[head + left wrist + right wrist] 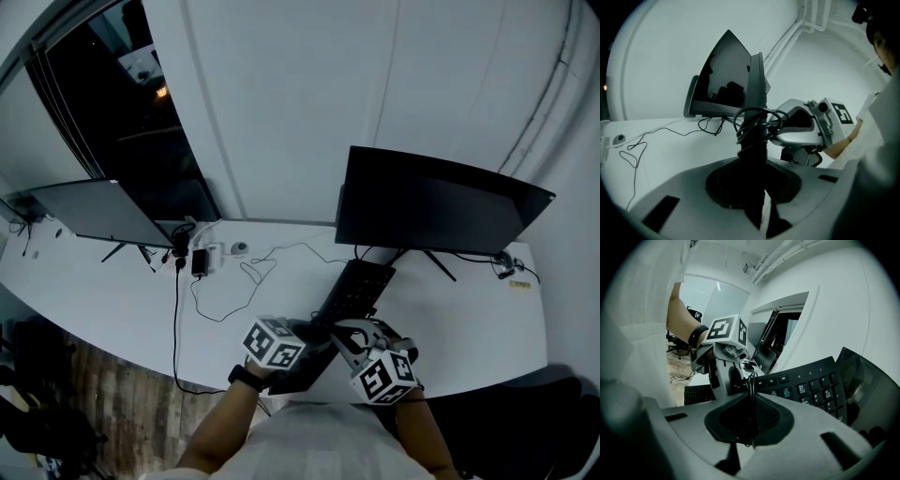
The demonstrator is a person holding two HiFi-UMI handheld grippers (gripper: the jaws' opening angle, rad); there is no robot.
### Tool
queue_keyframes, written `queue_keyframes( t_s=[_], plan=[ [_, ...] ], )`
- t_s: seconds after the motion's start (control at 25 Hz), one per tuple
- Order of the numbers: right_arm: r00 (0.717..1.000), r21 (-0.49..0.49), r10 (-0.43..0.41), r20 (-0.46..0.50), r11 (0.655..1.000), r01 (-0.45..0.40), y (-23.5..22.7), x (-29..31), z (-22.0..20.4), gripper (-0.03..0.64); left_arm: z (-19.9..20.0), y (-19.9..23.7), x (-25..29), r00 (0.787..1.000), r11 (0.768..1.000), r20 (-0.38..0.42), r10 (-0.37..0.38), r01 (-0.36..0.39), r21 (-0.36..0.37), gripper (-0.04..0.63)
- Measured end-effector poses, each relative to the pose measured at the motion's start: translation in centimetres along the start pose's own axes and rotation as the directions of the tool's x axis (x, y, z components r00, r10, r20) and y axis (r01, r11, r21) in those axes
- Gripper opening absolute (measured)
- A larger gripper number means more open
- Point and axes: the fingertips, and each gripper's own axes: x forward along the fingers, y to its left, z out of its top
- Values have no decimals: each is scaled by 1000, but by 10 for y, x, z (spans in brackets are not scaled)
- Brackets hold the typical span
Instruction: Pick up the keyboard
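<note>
The black keyboard (353, 289) hangs tilted above the white desk (112, 300), near end towards me. In the left gripper view it rises edge-on (757, 89) from my left gripper (757, 187), which is shut on its near end. Its cable (757, 123) is looped in a bundle around it. In the right gripper view the keys (811, 385) face me on the right, and my right gripper (751, 420) is shut on a thin strand of that cable (752, 385). Both grippers, left (305, 339) and right (344, 335), sit close together at the keyboard's near end.
A dark monitor (431, 202) stands at the back right, close behind the keyboard. A second monitor (98, 211) stands at the back left. Loose cables (234, 281) and a small adapter (200, 262) lie mid-desk. The desk edge and wooden floor (94, 394) are at the lower left.
</note>
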Motion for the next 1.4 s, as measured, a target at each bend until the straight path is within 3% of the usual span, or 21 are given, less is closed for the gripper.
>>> queue_keyframes(
  t_s=[0.36, 0.6, 0.96, 1.16, 1.4],
  plan=[
    [994, 46, -101, 51, 994, 98, -28, -8, 12, 55, 33, 2, -12, 993, 998, 106, 45, -50, 47, 71],
    [985, 150, -145, 96, 980, 130, -39, -18, 16, 71, 47, 1, -19, 984, 992, 164, 74, -90, 89, 71],
    [958, 346, -186, 219, 933, 101, -47, -38, 26, 103, 59, -4, -35, 969, 987, 234, 80, -109, 115, 71],
    [938, 466, -264, 226, 875, 134, -59, -58, 9, 103, 67, 4, -62, 936, 983, 326, 134, -167, 74, 71],
    [919, 575, -344, 192, 798, 179, -68, -81, -23, 103, 75, 17, -107, 870, 960, 435, 231, -278, 47, 71]
  ],
)
